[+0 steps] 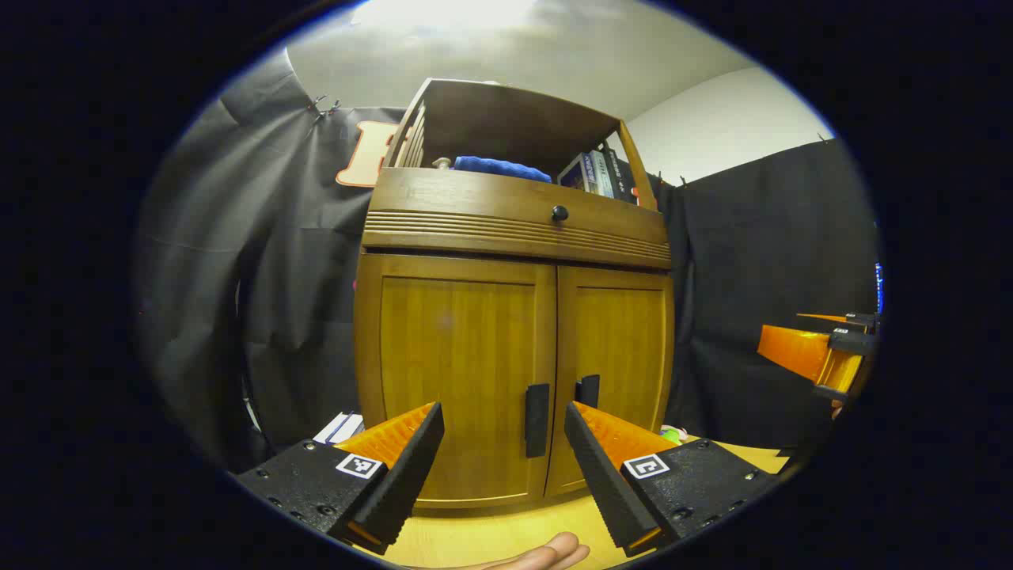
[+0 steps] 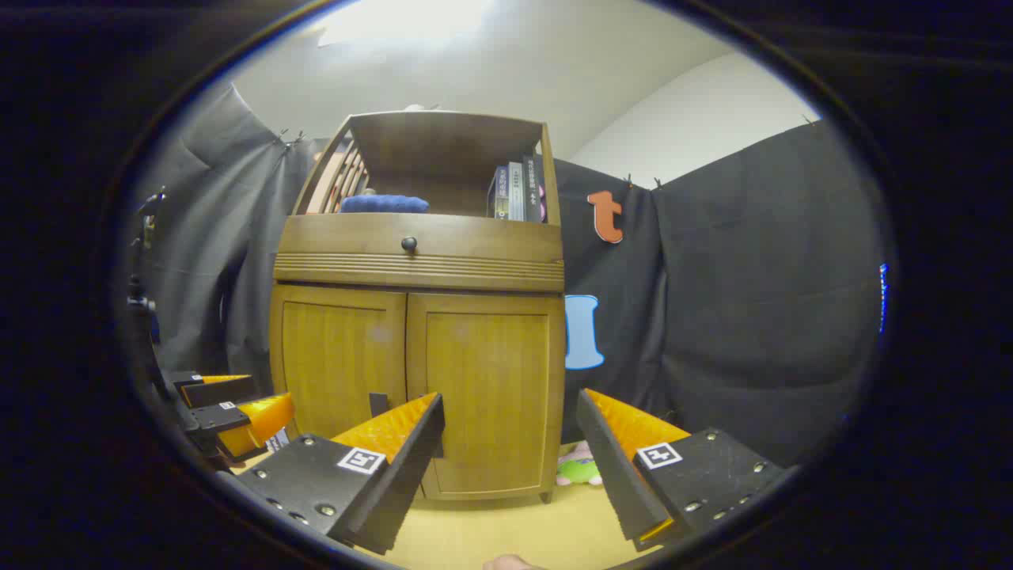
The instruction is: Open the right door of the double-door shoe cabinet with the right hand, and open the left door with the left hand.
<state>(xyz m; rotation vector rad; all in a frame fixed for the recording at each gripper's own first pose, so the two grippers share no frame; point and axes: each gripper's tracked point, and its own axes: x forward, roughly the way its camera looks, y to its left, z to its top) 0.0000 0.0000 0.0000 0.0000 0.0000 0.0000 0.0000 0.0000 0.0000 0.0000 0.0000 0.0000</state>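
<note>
shoe cabinet | doors closed | upper shelf: books, blue cloth

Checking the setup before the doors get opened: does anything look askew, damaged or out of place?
Nothing stands out. The wooden double-door shoe cabinet stands upright, both doors shut and flush; left gripper and right gripper wait open, apart from it.

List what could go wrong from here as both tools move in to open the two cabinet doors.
1. The two door handles sit side by side at the centre seam, so the open left tool and right tool may crowd or bump each other there.
2. The right door could swing into the small plush toy on the floor beside the cabinet.
</note>
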